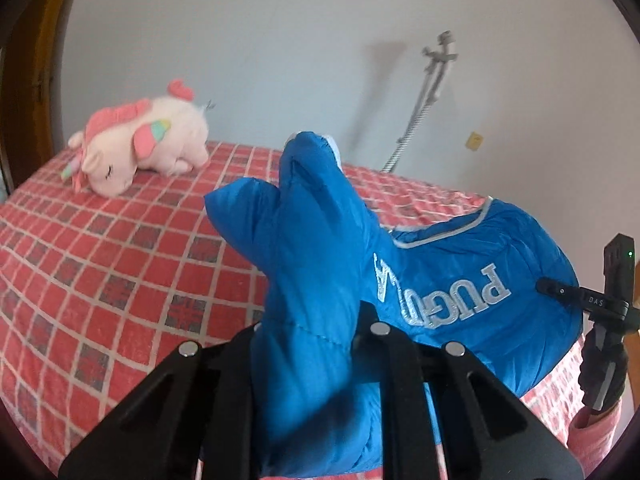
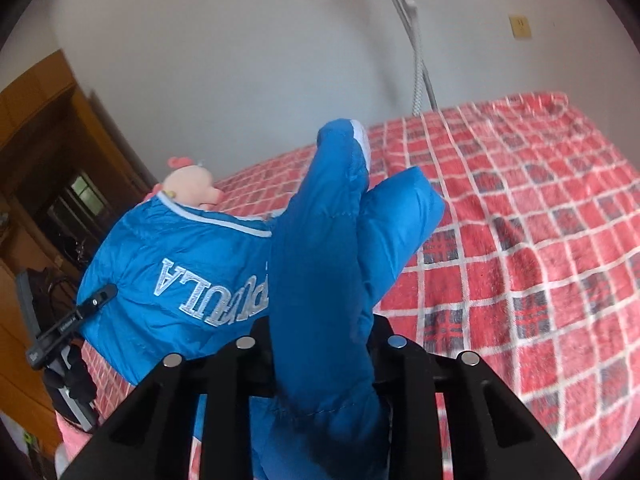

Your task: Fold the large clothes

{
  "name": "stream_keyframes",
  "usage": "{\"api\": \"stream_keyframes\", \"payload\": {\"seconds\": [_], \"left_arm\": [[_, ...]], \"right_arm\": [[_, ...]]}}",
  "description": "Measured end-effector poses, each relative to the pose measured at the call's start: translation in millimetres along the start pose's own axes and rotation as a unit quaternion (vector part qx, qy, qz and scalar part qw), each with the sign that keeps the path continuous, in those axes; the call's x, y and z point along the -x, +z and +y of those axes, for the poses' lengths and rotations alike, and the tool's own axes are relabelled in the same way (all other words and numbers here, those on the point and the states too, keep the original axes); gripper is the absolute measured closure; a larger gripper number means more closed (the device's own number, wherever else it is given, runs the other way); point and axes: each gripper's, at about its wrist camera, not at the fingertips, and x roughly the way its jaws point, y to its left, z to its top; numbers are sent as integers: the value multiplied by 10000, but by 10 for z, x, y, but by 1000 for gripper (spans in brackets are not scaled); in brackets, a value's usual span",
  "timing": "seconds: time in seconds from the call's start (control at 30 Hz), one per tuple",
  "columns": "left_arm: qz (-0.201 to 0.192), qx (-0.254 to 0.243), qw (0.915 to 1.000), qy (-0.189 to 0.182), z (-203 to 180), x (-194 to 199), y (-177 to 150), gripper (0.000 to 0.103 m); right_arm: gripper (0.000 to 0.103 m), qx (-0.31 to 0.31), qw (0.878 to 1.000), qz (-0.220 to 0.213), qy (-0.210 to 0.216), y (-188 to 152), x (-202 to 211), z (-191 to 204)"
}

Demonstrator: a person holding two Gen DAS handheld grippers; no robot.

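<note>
Plain white wall (image 1: 280,40) backs a bed (image 1: 100,272) spread with a red checked cover, and both grippers are raised above its near edge. Left gripper (image 1: 306,336) is clenched on a thick puffed fold of the blue padded jacket (image 1: 460,264), the fabric bulging up between its black fingers (image 1: 236,360). Right gripper (image 2: 322,344) grasps another padded fold of the same jacket (image 2: 180,264) in the same way. Each tool can be seen from the other's view, off at the jacket's far side. Silver stitched lettering runs upside down across the stretch of jacket slung between them: "PUG" reads in the left view, "ULA" in the right, the rest lost in creases. Pale piping (image 1: 440,236) edges the jacket above the letters. Outward, the cover lies open and bare on both sides. A pink plush unicorn (image 1: 144,140) rests near the far left corner by the wall. A steamer pole (image 1: 424,100) stands behind the far edge, beside a small yellowed wall socket (image 1: 475,141). Brown wooden cabinets (image 2: 36,140) fill the left side
</note>
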Motion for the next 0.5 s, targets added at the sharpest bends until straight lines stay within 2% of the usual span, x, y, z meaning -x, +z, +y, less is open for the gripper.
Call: {"api": "stream_keyframes", "payload": {"seconds": [0.17,0.33,0.5], "left_arm": [[-9,-94,9996,-253,-57,487,-189,90],[73,-110,9989,-444,-10,1025,-564,90],[265,-203,9987,-381,62,1308,-1025,88]], "right_arm": [[75,58,9998,-49,161,-260,467,133],[75,123,9992,-19,392,-682,880,219],[75,132,9991,113,399,-1148,1092,263]]}}
